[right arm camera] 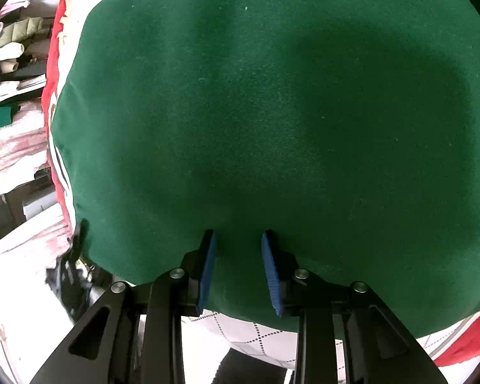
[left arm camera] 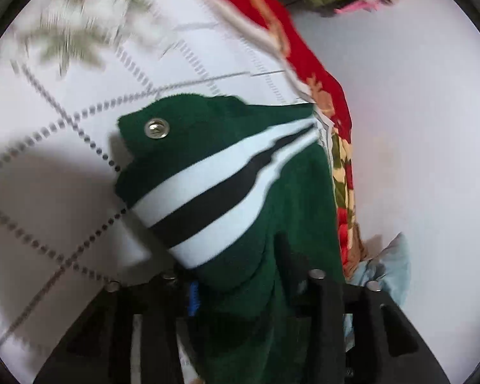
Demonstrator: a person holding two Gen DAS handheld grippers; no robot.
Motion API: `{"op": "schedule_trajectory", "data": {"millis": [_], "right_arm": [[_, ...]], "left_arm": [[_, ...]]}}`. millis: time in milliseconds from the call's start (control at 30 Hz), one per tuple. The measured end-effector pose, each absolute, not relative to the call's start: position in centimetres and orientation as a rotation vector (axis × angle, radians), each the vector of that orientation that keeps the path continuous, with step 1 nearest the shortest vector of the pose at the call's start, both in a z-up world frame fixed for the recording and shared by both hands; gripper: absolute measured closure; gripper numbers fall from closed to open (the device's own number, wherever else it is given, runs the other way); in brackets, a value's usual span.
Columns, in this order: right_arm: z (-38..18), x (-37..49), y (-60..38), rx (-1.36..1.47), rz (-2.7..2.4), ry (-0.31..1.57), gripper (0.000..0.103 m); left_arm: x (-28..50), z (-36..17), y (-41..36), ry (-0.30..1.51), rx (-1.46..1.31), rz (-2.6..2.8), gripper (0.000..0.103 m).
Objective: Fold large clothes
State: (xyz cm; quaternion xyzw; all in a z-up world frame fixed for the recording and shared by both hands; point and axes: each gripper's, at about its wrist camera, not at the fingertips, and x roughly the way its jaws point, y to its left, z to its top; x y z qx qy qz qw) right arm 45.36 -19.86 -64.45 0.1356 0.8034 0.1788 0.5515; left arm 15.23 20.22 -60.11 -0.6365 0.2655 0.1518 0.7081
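Note:
A dark green jacket (left arm camera: 272, 192) with white and black stripes and a silver snap (left arm camera: 156, 128) hangs lifted above the white quilted bedspread (left arm camera: 64, 176). My left gripper (left arm camera: 240, 284) is shut on the jacket's fabric, which drapes over and hides its fingertips. In the right wrist view the jacket's plain green cloth (right arm camera: 272, 112) fills most of the frame. My right gripper (right arm camera: 238, 272) is open, and its blue pads (right arm camera: 208, 268) rest against the cloth near its lower edge.
A red floral blanket (left arm camera: 320, 73) runs along the bed's far edge beside a white wall (left arm camera: 416, 128). A pale blue cloth (left arm camera: 387, 268) lies near the left gripper. Piled clothes (right arm camera: 12, 41) sit at the left of the right wrist view.

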Motion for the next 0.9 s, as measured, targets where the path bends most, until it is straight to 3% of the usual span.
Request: {"op": "schedule_trajectory", "data": {"millis": [67, 133, 200, 267, 300, 333, 500, 700, 900], "right_arm": [[-64.6, 45.6, -19.5, 0.301, 0.427, 1.899, 0.071], [-64.3, 46.0, -19.5, 0.283, 0.429, 1.9, 0.071], [-64.3, 46.2, -18.9, 0.26, 0.43, 1.905, 0.071], [-64.3, 46.0, -18.2, 0.245, 0.429, 1.906, 0.071], [-64.2, 46.2, -18.0, 0.239, 0.429, 1.906, 0.07], [-64.1, 46.3, -17.8, 0.23, 0.431, 1.904, 0.07], [-63.3, 46.4, -16.8, 0.208, 0.459, 1.887, 0.07], [-61.0, 46.1, -13.2, 0.156, 0.579, 1.846, 0.07], [-63.6, 45.3, -8.9, -0.043, 0.568, 1.831, 0.071]], "left_arm": [[16.2, -60.2, 20.0, 0.6, -1.362, 0.328, 0.06], [17.8, -59.4, 19.6, 0.616, -1.294, 0.313, 0.042], [19.4, -58.6, 19.0, 0.646, -1.241, 0.332, 0.037], [20.9, -58.2, 18.6, 0.668, -1.192, 0.352, 0.04], [20.8, -57.9, 18.4, 0.682, -1.162, 0.367, 0.054], [21.0, -57.5, 18.4, 0.71, -1.124, 0.408, 0.083], [19.5, -56.1, 19.3, 0.71, -1.142, 0.438, 0.088], [11.2, -52.6, 19.2, 0.688, -1.151, 0.518, 0.088], [6.3, -55.7, 18.8, 0.699, -1.266, 0.531, 0.078]]}}
